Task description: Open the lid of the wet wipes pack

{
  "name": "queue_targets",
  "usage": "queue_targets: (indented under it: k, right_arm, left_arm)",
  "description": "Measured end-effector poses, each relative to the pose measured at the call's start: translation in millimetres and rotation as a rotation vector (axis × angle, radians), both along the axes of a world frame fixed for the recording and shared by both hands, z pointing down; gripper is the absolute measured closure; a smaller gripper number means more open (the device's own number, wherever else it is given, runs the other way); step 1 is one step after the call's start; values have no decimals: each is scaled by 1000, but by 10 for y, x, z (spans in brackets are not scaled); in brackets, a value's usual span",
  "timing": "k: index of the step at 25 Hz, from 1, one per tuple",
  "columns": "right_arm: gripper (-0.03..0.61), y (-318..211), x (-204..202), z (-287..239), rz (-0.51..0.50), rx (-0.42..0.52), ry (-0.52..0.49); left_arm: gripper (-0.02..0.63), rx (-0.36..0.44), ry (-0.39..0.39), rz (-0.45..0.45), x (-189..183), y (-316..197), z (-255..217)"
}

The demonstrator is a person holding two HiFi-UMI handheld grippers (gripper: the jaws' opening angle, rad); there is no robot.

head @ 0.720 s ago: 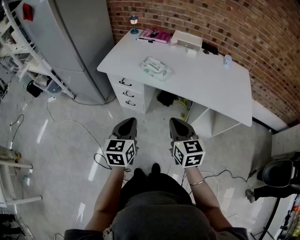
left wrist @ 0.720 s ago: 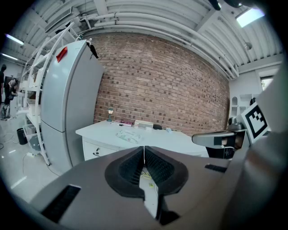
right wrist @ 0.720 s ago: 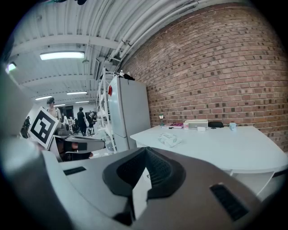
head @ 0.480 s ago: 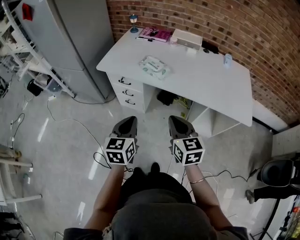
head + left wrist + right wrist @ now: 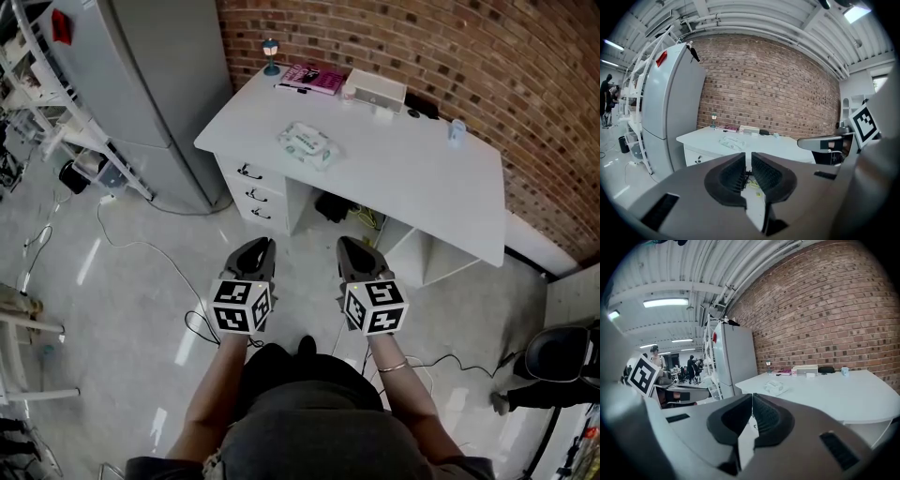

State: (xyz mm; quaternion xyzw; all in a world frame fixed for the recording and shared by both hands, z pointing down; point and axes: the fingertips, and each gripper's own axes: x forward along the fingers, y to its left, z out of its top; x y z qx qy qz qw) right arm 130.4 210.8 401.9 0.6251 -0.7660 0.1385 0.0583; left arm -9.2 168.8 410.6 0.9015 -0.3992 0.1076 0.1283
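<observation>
The wet wipes pack lies flat on the white desk, near its left front part, with its lid down. It also shows small in the left gripper view as the wipes pack and in the right gripper view as the wipes pack. My left gripper and right gripper hang side by side over the floor, well short of the desk. Both are shut with nothing between the jaws. The left gripper and right gripper point toward the desk.
A grey fridge stands left of the desk, with white shelving beside it. At the desk's back edge are a pink book, a white box, a small lamp and a cup. Cables lie on the floor. A brick wall is behind.
The view has shifted slightly, so the desk sits a little lower in the picture. Both grippers stay side by side and shut.
</observation>
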Motion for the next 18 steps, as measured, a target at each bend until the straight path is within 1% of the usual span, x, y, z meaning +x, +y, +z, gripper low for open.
queue_targets:
  k: [1,3,7,12,18]
  right_arm:
    - [571,-7,8,-1,-1,-1,-5]
    - [528,-18,22,5,-3,-5,-11]
    - [505,-40,56,-6,-10,-1,-14]
    - [485,-59,68,-35,-38,17,6]
    - [459,-130,73,-14,-48,2,12]
  left_arm:
    - [583,1,-3,-1,2,-2,3]
    - [543,2,-10,-3,8,-13,12]
    - [508,9,-19,-2,49,-35,12]
    - [491,21,-19,-15,101,-69,5]
    - [477,11,-31,-12,117,-154,19]
